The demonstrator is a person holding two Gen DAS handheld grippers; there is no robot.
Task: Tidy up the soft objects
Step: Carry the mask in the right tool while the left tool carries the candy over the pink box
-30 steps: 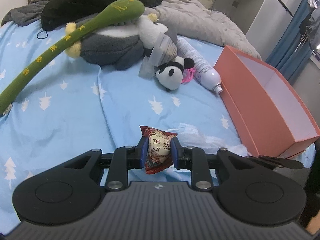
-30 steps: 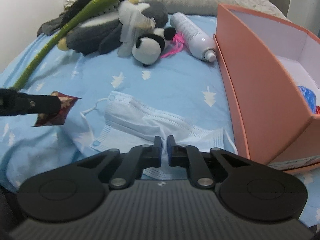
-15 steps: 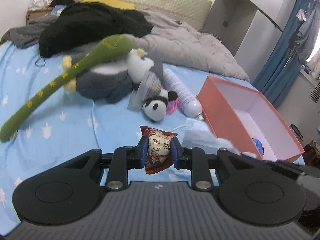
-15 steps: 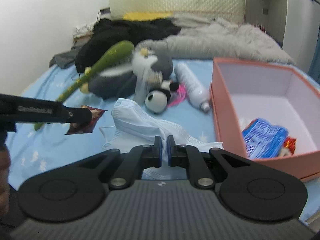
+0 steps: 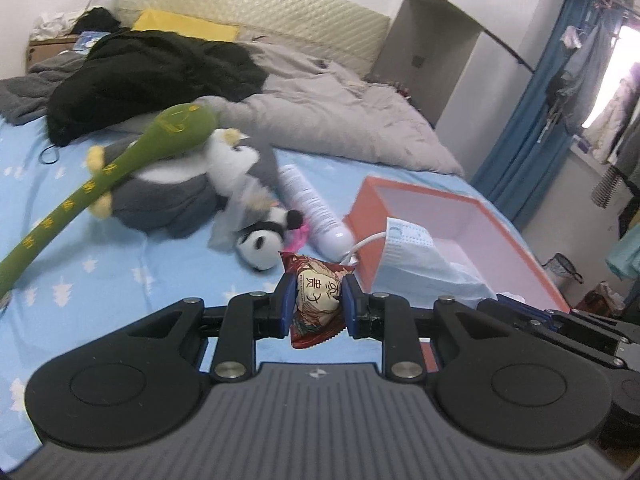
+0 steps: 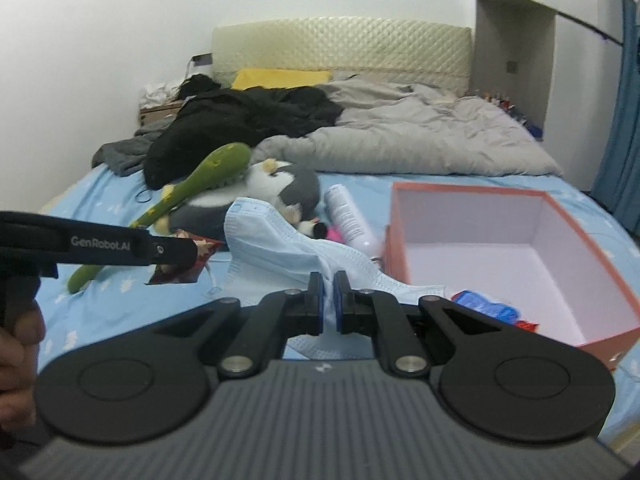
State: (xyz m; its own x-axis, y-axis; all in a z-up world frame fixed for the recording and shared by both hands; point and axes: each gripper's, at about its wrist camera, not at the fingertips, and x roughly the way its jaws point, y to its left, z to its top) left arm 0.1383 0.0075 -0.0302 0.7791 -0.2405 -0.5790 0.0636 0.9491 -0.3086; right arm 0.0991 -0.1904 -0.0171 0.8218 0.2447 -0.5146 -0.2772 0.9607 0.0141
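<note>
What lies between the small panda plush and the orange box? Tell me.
The white spray bottle lies between the panda plush and the orange box, with a pink tuft beside the panda. The left wrist view shows it.

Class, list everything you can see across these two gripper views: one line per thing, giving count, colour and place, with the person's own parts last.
snack packet: one, red, held in the left gripper
face mask: one, light blue, hanging from the right gripper
box: one, orange outside, pale inside, open, on the bed at right
wrappers: blue and red, inside the box, count unclear
plush penguin: one, grey and white, on the bed
plush panda: one, black and white, beside the penguin
green plush stick: one, lying across the penguin
spray bottle: one, white, beside the box
bedsheet: one, light blue
quilt: one, grey, far end
black clothing: one heap, far end
left gripper: black, jaws closed on the packet
right gripper: black, jaws closed on the mask
hand: one, left edge
</note>
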